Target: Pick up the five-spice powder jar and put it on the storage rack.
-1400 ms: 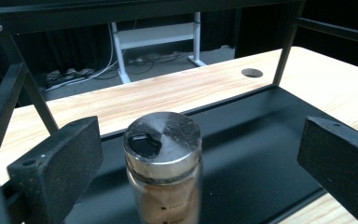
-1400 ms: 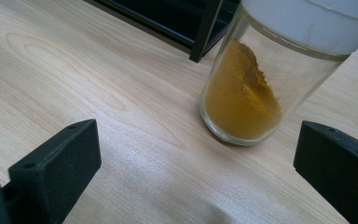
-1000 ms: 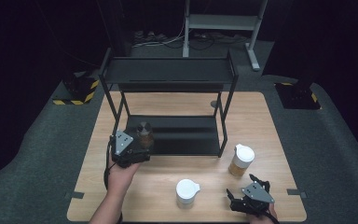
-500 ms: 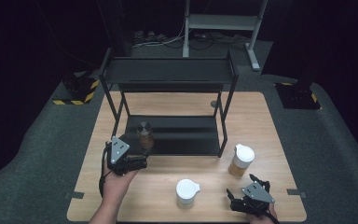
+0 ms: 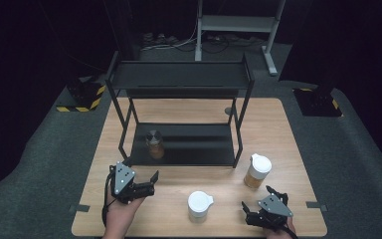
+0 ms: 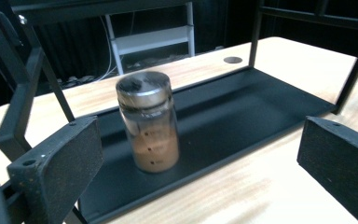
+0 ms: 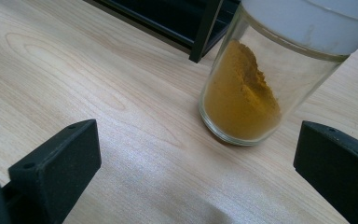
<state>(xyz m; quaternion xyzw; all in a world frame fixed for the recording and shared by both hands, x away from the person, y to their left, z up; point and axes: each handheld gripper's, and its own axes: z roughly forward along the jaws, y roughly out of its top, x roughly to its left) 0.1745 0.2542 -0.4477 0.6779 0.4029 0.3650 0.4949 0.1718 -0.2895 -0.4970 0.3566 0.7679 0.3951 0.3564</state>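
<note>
Brown-powder jar point(image 5: 154, 143) on rack's lower shelf point(image 5: 194, 149), centre frame | our left hand-held gripper point(image 5: 149, 183) released, lower left | our right hand-held gripper point(image 5: 258, 206) released, lower right

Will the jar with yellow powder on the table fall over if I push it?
Maybe. The jar is taller than it is wide, so a push near its white lid could tip it. It looks like smooth glass, so probably slippery and breakable. Only part full, likely fairly light.

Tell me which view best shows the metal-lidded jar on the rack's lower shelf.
The left gripper view: the jar stands close, though blurred, showing its metal lid and brown contents. The high view shows it small; the right gripper view faces another, white-lidded jar.
</note>
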